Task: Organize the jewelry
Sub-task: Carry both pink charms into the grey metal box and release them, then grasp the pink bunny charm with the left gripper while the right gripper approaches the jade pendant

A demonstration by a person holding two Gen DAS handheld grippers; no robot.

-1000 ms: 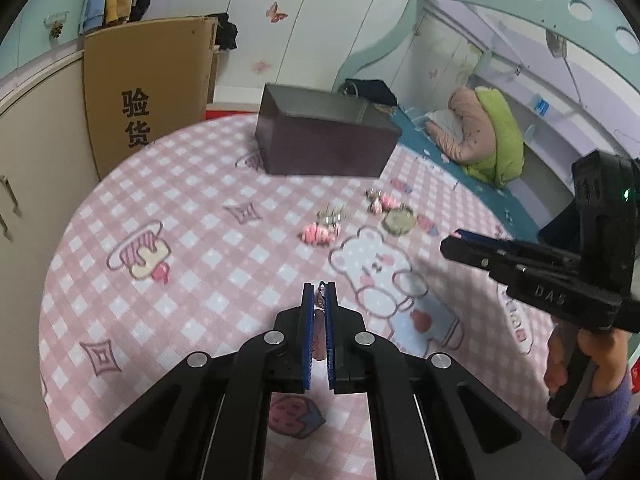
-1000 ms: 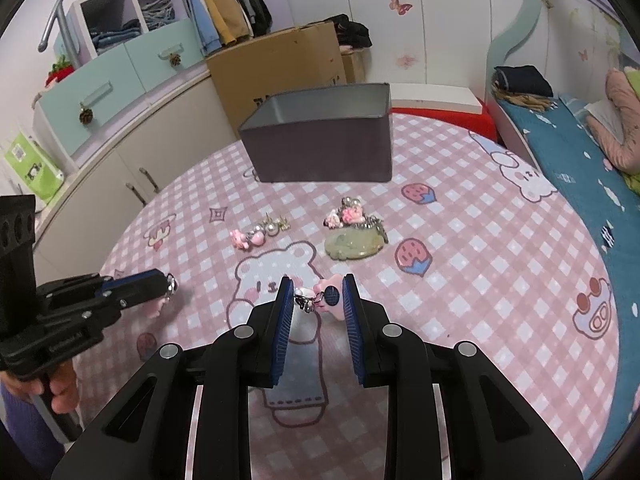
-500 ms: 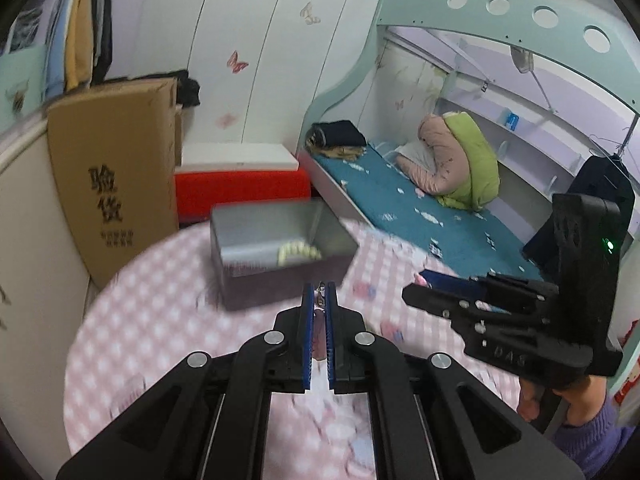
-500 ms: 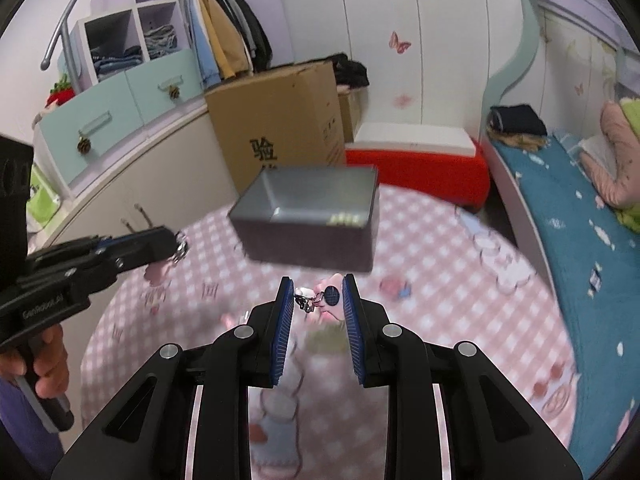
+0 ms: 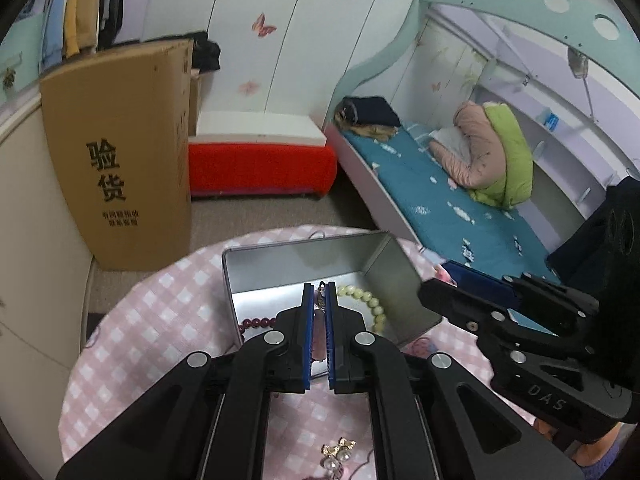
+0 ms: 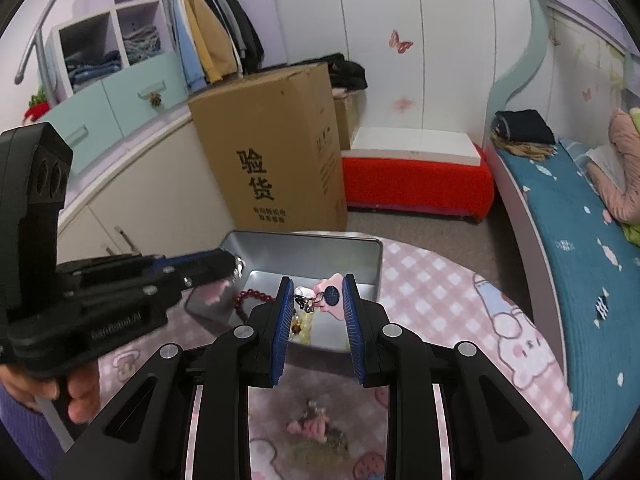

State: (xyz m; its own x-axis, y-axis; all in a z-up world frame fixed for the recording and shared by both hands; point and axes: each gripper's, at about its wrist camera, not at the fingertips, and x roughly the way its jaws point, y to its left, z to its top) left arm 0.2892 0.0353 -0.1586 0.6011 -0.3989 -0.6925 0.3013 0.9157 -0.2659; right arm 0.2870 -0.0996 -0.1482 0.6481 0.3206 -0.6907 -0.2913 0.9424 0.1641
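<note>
Nearest the left wrist camera, a small gold-and-pearl earring (image 5: 338, 450) lies on the pink checked desk (image 5: 132, 340) under the left tool (image 5: 319, 294), whose blue pads are pressed together on a pink charm (image 5: 319, 334) with a metal clasp at its tip. The right tool (image 6: 316, 300) pinches a second pink charm (image 6: 330, 295) with its metal clip between pads that stand a little apart, and a blurred pink trinket (image 6: 314, 426) lies on the desk below it. Both tools hang over the open grey tin (image 5: 308, 256), each crossing the other's view of it. Inside the tin lie a pale green bead bracelet (image 5: 370, 306) and a dark red bead bracelet (image 5: 258, 324). Beyond the desk stand a cardboard box (image 5: 116, 156), a red bench (image 5: 260, 164) and a bed (image 5: 440, 208).
</note>
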